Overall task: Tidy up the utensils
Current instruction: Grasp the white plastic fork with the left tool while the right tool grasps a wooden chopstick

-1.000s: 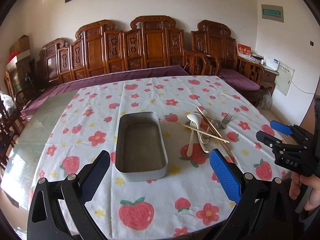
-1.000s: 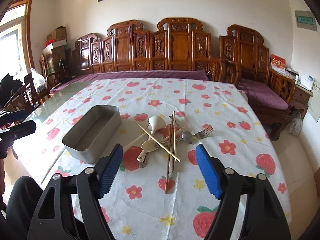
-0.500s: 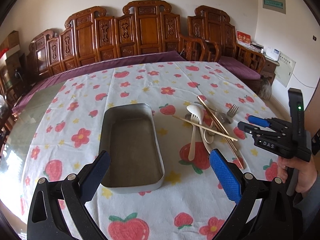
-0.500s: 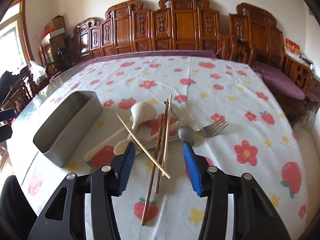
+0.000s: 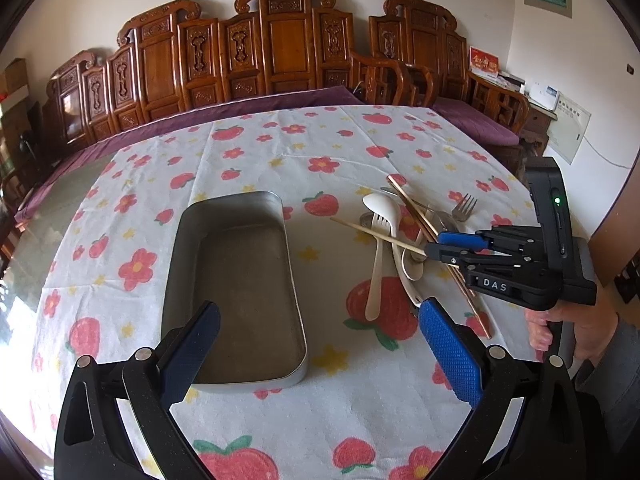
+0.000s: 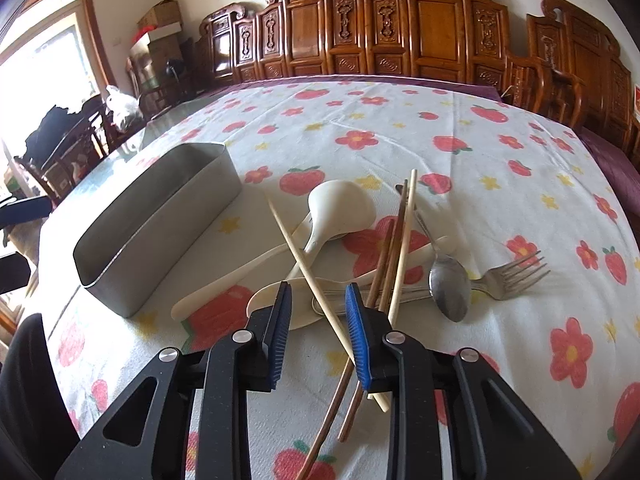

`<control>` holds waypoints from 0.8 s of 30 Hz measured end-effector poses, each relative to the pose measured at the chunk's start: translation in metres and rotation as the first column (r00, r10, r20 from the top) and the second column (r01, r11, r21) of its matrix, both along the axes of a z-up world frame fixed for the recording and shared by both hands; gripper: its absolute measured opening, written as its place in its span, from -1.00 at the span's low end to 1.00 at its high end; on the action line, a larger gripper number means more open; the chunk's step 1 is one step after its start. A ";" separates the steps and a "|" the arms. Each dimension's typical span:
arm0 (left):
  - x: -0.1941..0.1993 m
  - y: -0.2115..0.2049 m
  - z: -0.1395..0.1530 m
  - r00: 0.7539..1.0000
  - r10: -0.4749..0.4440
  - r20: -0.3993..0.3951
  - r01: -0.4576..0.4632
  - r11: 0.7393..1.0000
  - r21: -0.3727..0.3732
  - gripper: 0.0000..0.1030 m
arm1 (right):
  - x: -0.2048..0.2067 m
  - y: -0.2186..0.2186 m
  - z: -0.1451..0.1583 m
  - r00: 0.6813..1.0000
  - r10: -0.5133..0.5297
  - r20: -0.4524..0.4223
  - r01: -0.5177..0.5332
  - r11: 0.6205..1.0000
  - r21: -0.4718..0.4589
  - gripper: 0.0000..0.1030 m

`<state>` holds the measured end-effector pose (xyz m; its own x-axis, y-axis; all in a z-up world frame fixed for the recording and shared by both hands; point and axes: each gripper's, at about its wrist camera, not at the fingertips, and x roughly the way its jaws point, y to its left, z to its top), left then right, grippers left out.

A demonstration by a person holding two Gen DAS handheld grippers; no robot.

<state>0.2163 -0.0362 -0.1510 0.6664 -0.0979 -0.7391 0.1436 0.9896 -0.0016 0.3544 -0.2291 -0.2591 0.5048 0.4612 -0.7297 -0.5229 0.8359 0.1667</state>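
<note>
An empty metal tray [image 5: 208, 280] [image 6: 120, 240] lies on the strawberry tablecloth [image 5: 320, 152]. To its right is a heap of utensils: white spoons [image 6: 340, 204] [image 5: 382, 204], a white fork [image 5: 376, 264], pale and brown chopsticks [image 6: 392, 248], a metal spoon [image 6: 448, 284] and a metal fork [image 6: 508, 274]. My right gripper [image 6: 318, 312] [image 5: 434, 246] is low over the heap, half closed, with a pale chopstick [image 6: 308, 272] [image 5: 376, 234] between its pads; contact is unclear. My left gripper [image 5: 320, 344] is open and empty above the tray's near end.
Carved wooden benches [image 5: 280, 48] with purple cushions line the far side of the table. Bare glass tabletop [image 5: 48, 216] shows at the left. Boxes and chairs [image 6: 152, 40] stand at the far left by a window.
My right gripper has come down and forward onto the utensil heap, and its jaws have narrowed around the pale chopstick. My left gripper has moved closer over the tray, still open.
</note>
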 end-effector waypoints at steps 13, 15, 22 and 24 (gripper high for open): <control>0.013 -0.022 -0.012 0.999 -0.016 -0.041 0.017 0.999 0.034 0.84 | -0.002 0.006 -0.009 0.997 0.057 -0.044 -0.058 0.998 -0.025 -0.88; 0.015 -0.024 -0.015 0.999 -0.015 -0.047 0.017 0.999 0.040 0.84 | -0.002 0.002 -0.005 0.997 0.059 -0.042 -0.059 0.998 0.004 -0.88; 0.029 -0.028 -0.029 0.996 -0.021 -0.089 0.025 0.999 0.048 0.61 | -0.004 -0.023 0.023 1.000 0.023 -0.012 -0.021 0.991 0.133 -0.88; 0.034 -0.031 -0.032 0.995 -0.027 -0.101 0.032 0.998 0.047 0.54 | 0.000 -0.031 0.027 1.000 -0.008 -0.006 0.009 0.989 0.150 -0.88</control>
